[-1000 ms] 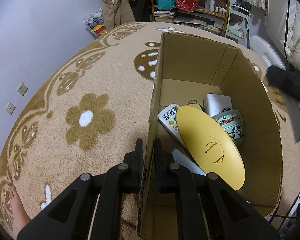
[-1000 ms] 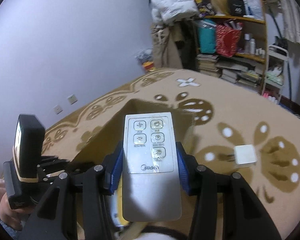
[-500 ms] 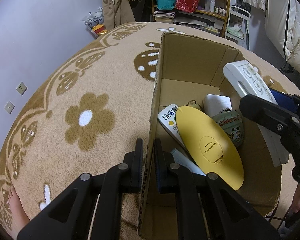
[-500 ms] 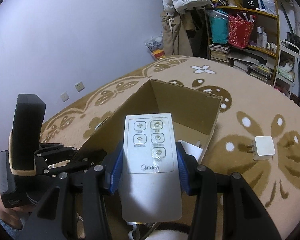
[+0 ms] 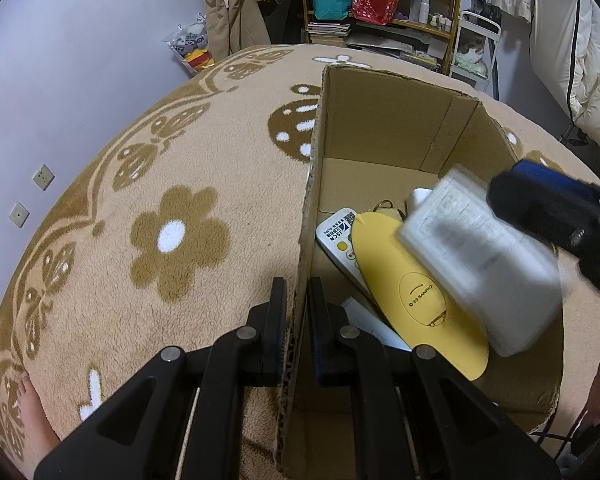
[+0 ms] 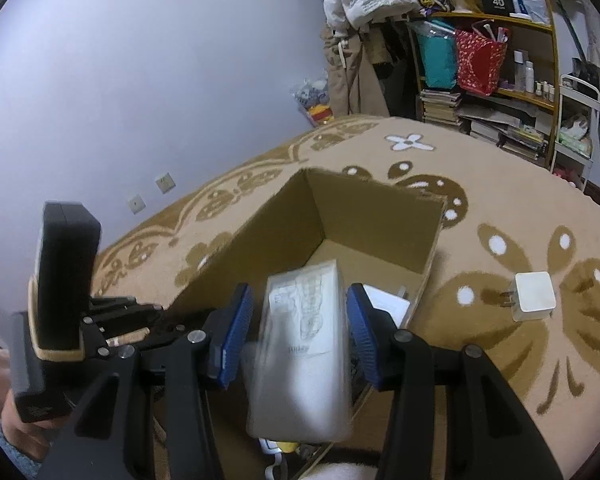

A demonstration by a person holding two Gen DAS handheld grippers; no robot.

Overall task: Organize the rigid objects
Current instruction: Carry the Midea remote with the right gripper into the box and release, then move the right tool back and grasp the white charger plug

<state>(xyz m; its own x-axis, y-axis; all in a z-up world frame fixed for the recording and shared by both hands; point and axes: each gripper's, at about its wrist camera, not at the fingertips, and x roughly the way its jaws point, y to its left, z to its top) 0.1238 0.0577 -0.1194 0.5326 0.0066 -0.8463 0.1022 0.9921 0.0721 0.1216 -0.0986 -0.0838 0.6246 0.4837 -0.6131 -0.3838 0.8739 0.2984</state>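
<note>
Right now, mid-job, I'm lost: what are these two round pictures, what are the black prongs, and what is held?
There is no robot arm. A person holds a two-finger claw in each hand, and each claw carries a wide-angle camera looking along its fingers. In the left view, the left claw is shut on the side wall of a cardboard box that stands on a flowered carpet. The box already holds a yellow oval item and a white remote. In the right view, the right claw is over the box with a grey remote between its pads. The remote is blurred, so the grip is unclear. A white charger lies on the carpet.
</note>
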